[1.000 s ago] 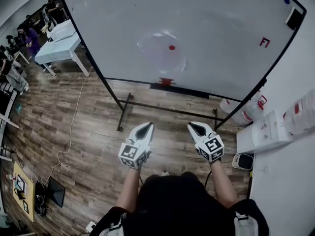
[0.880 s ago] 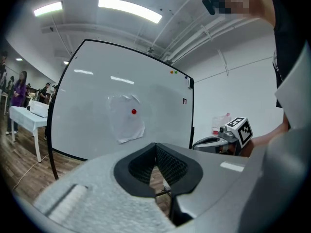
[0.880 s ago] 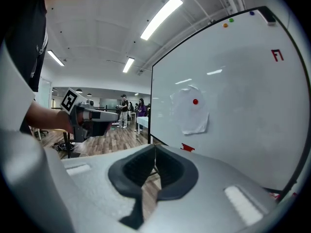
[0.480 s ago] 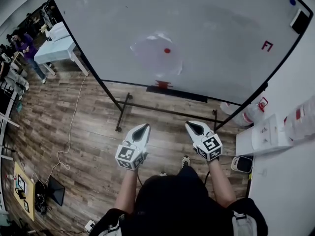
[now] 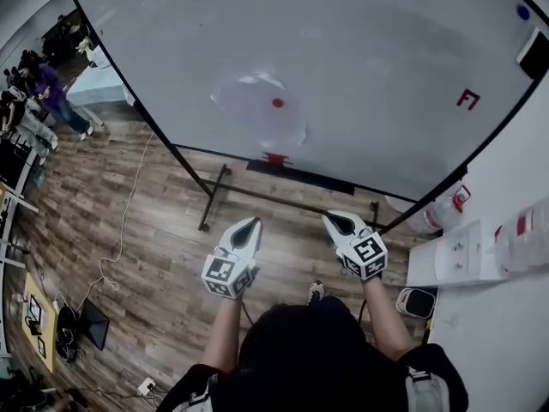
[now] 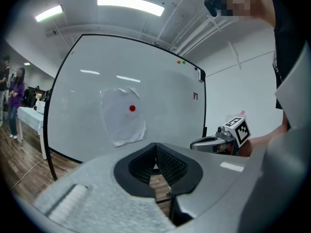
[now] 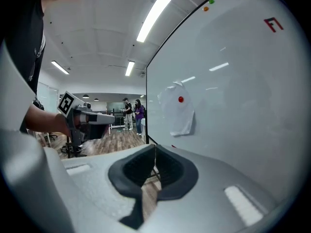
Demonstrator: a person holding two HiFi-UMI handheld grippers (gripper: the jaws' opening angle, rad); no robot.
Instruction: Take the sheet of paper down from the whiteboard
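A white sheet of paper [image 5: 257,112] hangs on the whiteboard [image 5: 369,67], pinned by a round red magnet [image 5: 278,103]. It shows as the sheet of paper [image 6: 121,116] in the left gripper view and as the sheet of paper [image 7: 179,114] in the right gripper view. My left gripper [image 5: 250,226] and right gripper [image 5: 334,221] are held side by side in front of the board, well short of it, both shut with nothing between the jaws. The left gripper [image 6: 155,160] and the right gripper [image 7: 154,162] point toward the board.
A black stand [image 5: 214,194] carries the board over a wood floor. An eraser [image 5: 535,54], coloured magnets [image 5: 522,11] and a red mark [image 5: 467,99] sit at the board's right. A white counter [image 5: 463,260] and bottles [image 5: 433,204] stand at the right; people and a table [image 5: 99,84] at the far left.
The view has closed in on the whiteboard; the sheet has slid left and slightly down in the head view. Both grippers stay shut and side by side.
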